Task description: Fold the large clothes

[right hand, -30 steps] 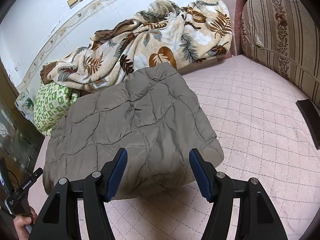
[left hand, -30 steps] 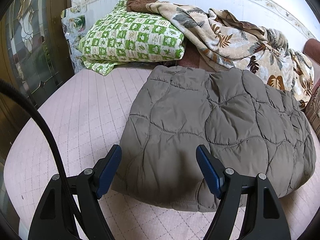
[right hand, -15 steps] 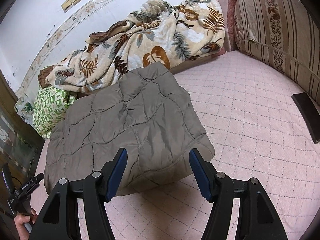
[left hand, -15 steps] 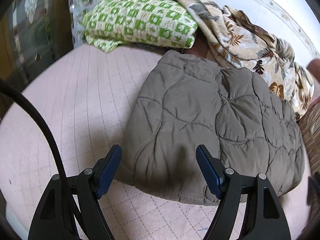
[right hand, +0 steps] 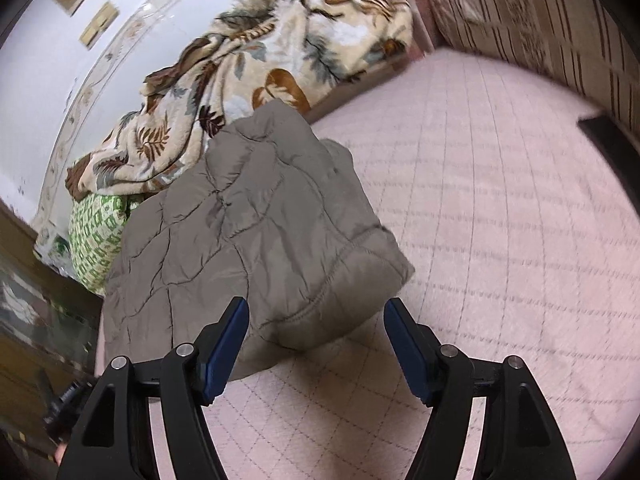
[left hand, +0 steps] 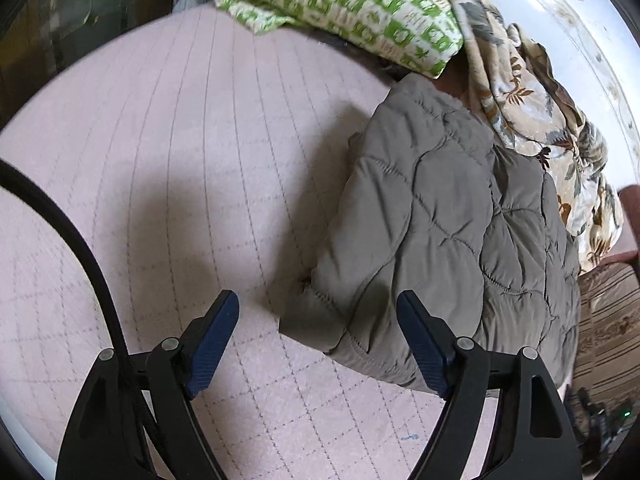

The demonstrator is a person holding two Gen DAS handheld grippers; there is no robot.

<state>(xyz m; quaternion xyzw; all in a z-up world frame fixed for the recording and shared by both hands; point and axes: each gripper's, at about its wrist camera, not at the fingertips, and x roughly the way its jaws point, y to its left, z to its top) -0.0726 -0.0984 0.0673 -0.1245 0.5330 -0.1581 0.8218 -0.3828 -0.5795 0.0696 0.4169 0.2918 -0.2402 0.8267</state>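
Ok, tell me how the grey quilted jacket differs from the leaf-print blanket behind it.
The grey quilted jacket is plain, with stitched puffy panels; the leaf-print blanket is cream with brown and grey leaves. The jacket is folded into a compact block with a fairly flat top, while the blanket lies bunched in a long rumpled heap. The jacket sits out on the pink bed cover; the blanket runs along the wall. Both are soft, bulky textiles.

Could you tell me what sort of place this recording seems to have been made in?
Most likely a bedroom at home: a folded grey quilted jacket lies on a pink quilted bed cover, with a leaf-print blanket and a green patterned pillow heaped along the wall.
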